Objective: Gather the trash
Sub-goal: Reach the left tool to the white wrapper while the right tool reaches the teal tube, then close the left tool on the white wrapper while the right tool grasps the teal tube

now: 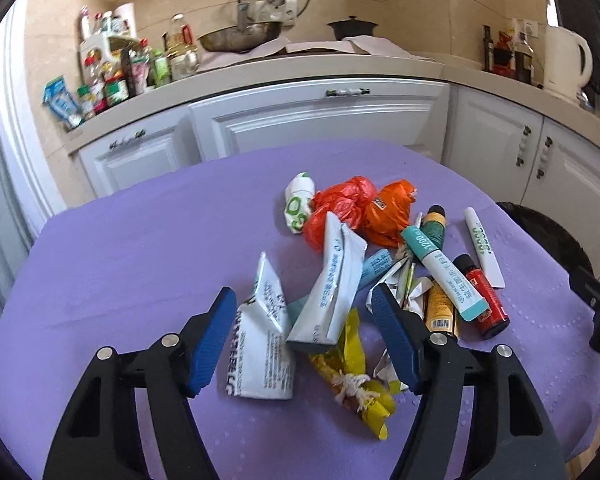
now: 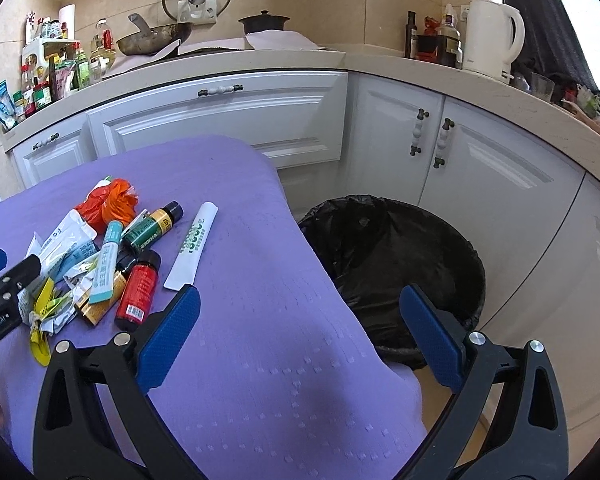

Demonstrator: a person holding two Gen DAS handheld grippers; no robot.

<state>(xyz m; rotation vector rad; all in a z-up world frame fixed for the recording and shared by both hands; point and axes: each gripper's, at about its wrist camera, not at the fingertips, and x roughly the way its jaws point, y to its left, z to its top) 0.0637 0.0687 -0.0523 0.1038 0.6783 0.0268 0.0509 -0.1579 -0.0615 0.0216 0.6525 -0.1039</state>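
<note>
A heap of trash lies on the purple tablecloth point(image 1: 120, 248): a crumpled white packet point(image 1: 260, 344), a white-blue tube point(image 1: 332, 284), a yellow wrapper point(image 1: 360, 384), orange bags point(image 1: 352, 204), a teal tube point(image 1: 444, 272), a red bottle point(image 1: 484, 300) and a white tube point(image 1: 484, 248). My left gripper point(image 1: 304, 300) is open, its jaws on either side of the white packet and white-blue tube, just above them. My right gripper point(image 2: 300, 304) is open and empty over the table's right edge. The red bottle point(image 2: 138, 288) and white tube point(image 2: 192, 248) lie to its left.
A bin with a black liner point(image 2: 396, 256) stands on the floor right of the table. White kitchen cabinets point(image 2: 220, 120) run behind, with a counter holding jars, a wok and a white kettle point(image 2: 492, 40). The left gripper's body point(image 2: 4, 292) shows at the right view's left edge.
</note>
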